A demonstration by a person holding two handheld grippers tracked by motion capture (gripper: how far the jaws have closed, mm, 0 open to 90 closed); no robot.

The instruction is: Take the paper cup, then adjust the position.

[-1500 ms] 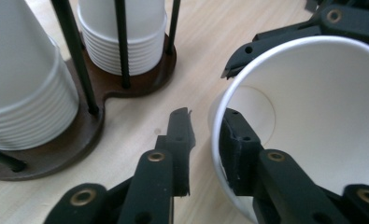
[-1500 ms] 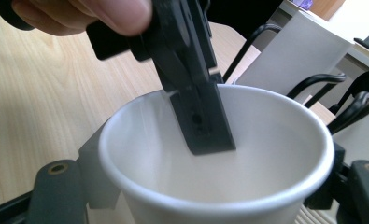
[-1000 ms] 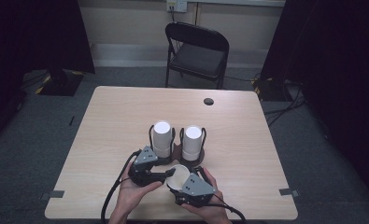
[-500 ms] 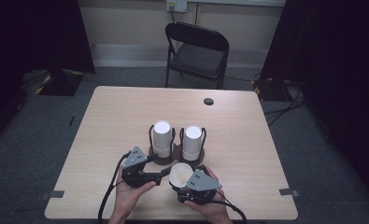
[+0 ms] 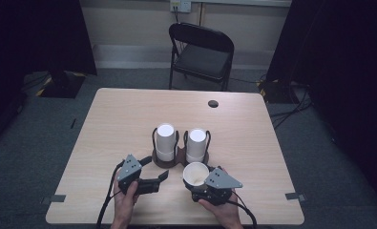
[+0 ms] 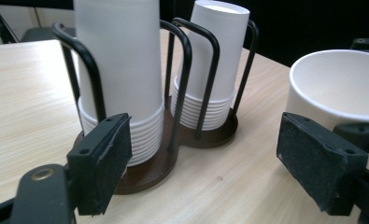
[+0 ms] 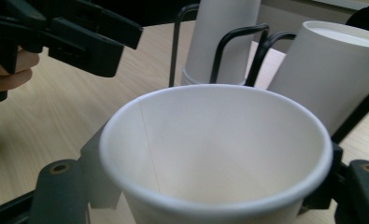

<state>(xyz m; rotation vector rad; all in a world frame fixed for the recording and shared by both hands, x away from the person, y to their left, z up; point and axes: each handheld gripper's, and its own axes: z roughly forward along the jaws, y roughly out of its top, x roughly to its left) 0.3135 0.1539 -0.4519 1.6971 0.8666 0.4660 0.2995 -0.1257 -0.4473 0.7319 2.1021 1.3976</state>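
High view, lower centre of the frame: a single white paper cup [image 5: 196, 173] is sitting mouth up between the jaws of the right gripper [image 5: 201, 183], which is clamping its sides just below the dark cup rack [image 5: 179, 160]. The right hand [image 5: 223, 210] is coming in from the bottom edge, wrapping the gripper body from beneath. Two stacks of white cups [image 5: 165, 141] are standing upside down in the rack. Left of the held cup, the left gripper [image 5: 161, 168] is pointing right, its jaws having just been opening, now wide with nothing between them, the left hand [image 5: 125, 200] gripping it from below on the wooden table [image 5: 109, 119].
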